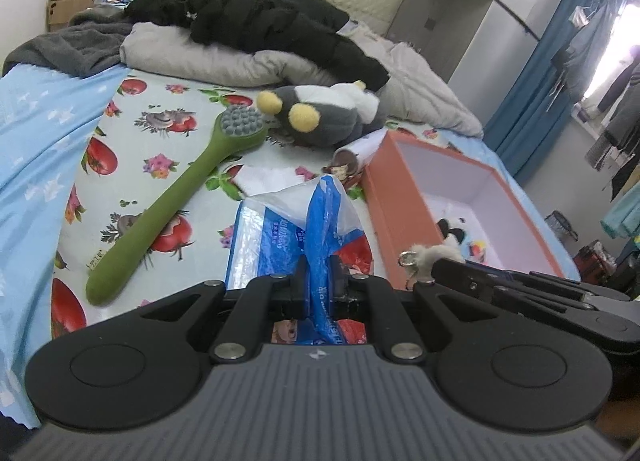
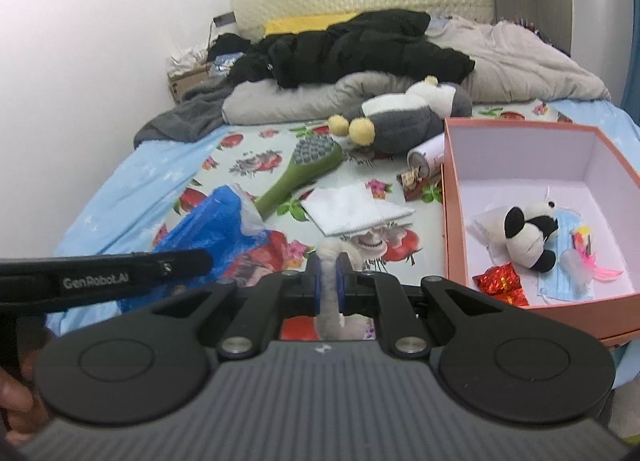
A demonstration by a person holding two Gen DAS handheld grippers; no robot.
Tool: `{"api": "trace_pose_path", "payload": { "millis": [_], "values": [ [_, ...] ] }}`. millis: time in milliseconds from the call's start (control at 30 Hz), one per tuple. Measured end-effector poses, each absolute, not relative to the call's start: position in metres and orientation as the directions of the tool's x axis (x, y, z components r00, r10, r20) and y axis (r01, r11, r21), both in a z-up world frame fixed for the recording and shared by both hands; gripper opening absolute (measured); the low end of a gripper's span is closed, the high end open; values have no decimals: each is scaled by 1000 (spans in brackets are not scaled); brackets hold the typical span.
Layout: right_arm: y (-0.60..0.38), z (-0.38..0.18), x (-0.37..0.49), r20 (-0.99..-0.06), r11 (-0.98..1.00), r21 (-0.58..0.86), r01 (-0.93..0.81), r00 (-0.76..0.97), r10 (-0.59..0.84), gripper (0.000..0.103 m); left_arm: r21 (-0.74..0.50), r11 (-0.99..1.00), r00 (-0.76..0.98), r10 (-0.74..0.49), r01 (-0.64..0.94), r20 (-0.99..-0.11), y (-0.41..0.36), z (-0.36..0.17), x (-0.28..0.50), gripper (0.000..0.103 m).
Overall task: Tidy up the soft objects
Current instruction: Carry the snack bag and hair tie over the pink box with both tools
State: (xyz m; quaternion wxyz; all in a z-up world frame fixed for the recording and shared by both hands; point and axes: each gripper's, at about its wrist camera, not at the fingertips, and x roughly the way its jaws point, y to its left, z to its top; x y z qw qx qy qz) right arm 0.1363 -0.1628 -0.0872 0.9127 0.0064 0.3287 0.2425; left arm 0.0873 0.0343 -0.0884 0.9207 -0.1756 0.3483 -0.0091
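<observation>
My left gripper is shut on a blue and white plastic bag held over the fruit-print sheet; the bag also shows in the right wrist view. My right gripper is shut on a grey furry keychain toy, seen with its metal ring in the left wrist view, beside the orange box. The box holds a panda plush, a face mask and a red wrapper. A grey plush with yellow ears lies near the pillows.
A green massage brush lies left of the bag. A folded white tissue, a can and a small snack packet lie on the sheet. Black jacket, grey pillows and blankets crowd the headboard. Clothes hang at the right.
</observation>
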Motion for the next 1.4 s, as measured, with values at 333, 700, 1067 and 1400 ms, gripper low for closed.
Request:
{"api": "trace_pose_path", "payload": {
  "millis": [333,700,1067,1400],
  "values": [
    [-190,-63,111,-562,896,158,-416,708,428,11,-355,934,779,-193,-40,-596,2,-65,75,9],
    [-244,-59,102,-552,944,157,-289,767,327,11,-341,936,750,-291,93,-594,-50,-55,94,9],
    [-286,-65,138,-561,966,171,-192,788,256,11,-332,921,721,-371,204,-586,-106,-42,161,9],
    [-325,-87,197,-598,976,195,-94,777,195,11,-334,910,639,-411,246,-650,-153,-74,243,9]
  ]
}}
